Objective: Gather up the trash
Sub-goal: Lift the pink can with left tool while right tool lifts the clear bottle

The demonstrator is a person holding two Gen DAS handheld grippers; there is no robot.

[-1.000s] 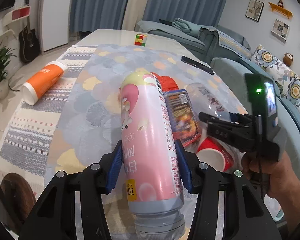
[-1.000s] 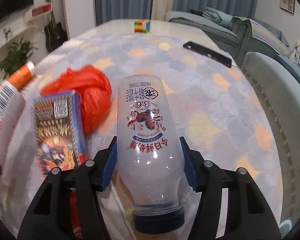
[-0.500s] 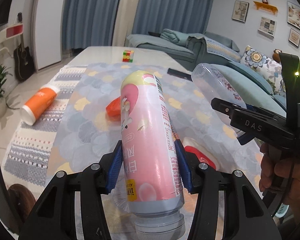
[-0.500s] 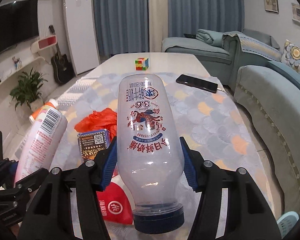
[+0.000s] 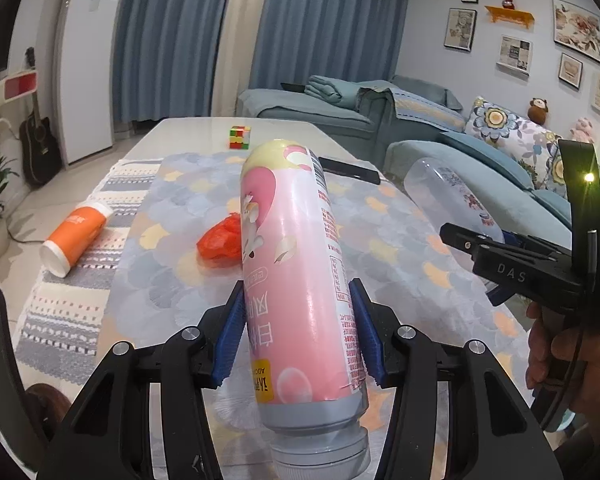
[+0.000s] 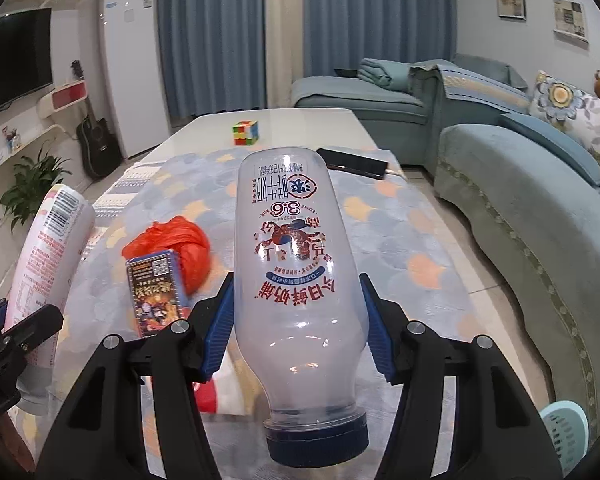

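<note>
My left gripper point(image 5: 298, 332) is shut on a pink bottle point(image 5: 296, 264), held cap toward the camera above the table. My right gripper point(image 6: 296, 324) is shut on a clear milk bottle point(image 6: 296, 264) with a blue cap, also held above the table. The clear bottle also shows in the left wrist view point(image 5: 448, 196), and the pink bottle at the left of the right wrist view point(image 6: 48, 256). A crumpled red plastic bag point(image 6: 180, 240), a blue printed box point(image 6: 156, 292) and a red cup point(image 6: 208, 396), partly hidden by my fingers, lie on the patterned tablecloth point(image 6: 400, 248).
An orange canister point(image 5: 76, 236) lies on its side at the table's left. A puzzle cube point(image 6: 245, 133) and a black phone point(image 6: 356, 163) sit at the far end. A blue sofa point(image 6: 540, 224) runs along the right. A light-blue basket point(image 6: 564, 428) shows at lower right.
Both grippers have risen with their bottles, away from the tabletop. The red bag, box and cup now lie farther below and ahead.
</note>
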